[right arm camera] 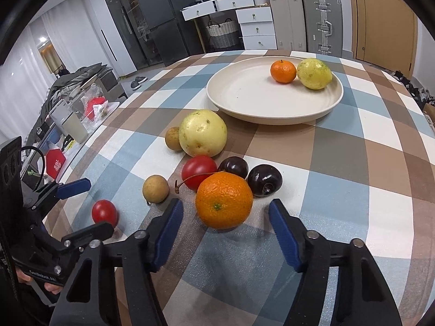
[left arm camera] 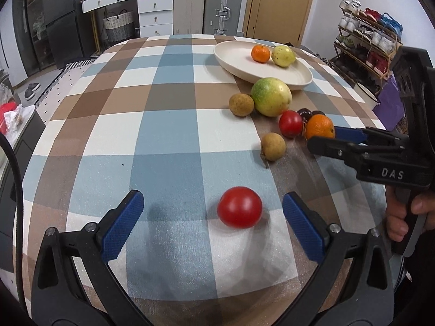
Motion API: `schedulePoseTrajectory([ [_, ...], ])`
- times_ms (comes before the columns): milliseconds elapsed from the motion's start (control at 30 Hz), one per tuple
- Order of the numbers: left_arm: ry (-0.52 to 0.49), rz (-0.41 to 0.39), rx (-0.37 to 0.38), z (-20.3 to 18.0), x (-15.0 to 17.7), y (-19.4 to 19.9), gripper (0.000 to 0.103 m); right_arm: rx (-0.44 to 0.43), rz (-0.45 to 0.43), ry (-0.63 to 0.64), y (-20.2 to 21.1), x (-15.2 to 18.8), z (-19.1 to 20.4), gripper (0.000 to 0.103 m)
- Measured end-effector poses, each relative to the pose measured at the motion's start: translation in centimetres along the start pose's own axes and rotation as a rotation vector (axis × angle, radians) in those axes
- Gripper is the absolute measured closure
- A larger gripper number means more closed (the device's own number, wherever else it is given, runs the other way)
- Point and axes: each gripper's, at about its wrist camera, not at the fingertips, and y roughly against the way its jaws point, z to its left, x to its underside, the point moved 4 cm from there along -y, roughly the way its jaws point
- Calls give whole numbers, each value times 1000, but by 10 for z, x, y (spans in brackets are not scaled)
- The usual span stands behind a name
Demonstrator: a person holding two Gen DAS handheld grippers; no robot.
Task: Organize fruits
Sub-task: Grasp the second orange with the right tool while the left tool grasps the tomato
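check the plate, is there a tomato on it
No, the plate holds only a small orange and a yellow fruit; both tomatoes sit on the tablecloth.

This is a lived-in home, a dining corner that opens onto an entryway. The worktop (left arm camera: 168, 125) wears a checked cloth in blue, brown and white. Behind it stand a dark refrigerator (right arm camera: 155, 19), a white chest of drawers (left arm camera: 155, 16), a woven basket (left arm camera: 118, 24) and two upright suitcases (left arm camera: 206, 6) beside a wooden door (left arm camera: 282, 5). A shoe rack (left arm camera: 367, 43) full of sneakers lines the wall, and slippers (left arm camera: 32, 90) lie on the floor.
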Motion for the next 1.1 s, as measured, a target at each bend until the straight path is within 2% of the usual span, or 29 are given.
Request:
schedulePoseTrajectory([
  [133,-16,15,8,-4,2,-2,3,2,1,4,0,1,0,53],
  [200,-21,24,15,-6,3,-3,9,-8,1,1,1,2,0,61],
  [433,-38,38,46,-12,4,-3,26,-10,-4,-2,4,4,-1,62],
  [533,-53,42,49,-14,4,-3,37,-12,-9,-10,7,5,-2,62],
  [767,-41,46,62,-13,1,-1,71,-18,-29,-26,16,9,-8,62],
  [1100,-31,36,54,-17,-2,-3,73,-19,-41,-49,24,17,-20,62],
])
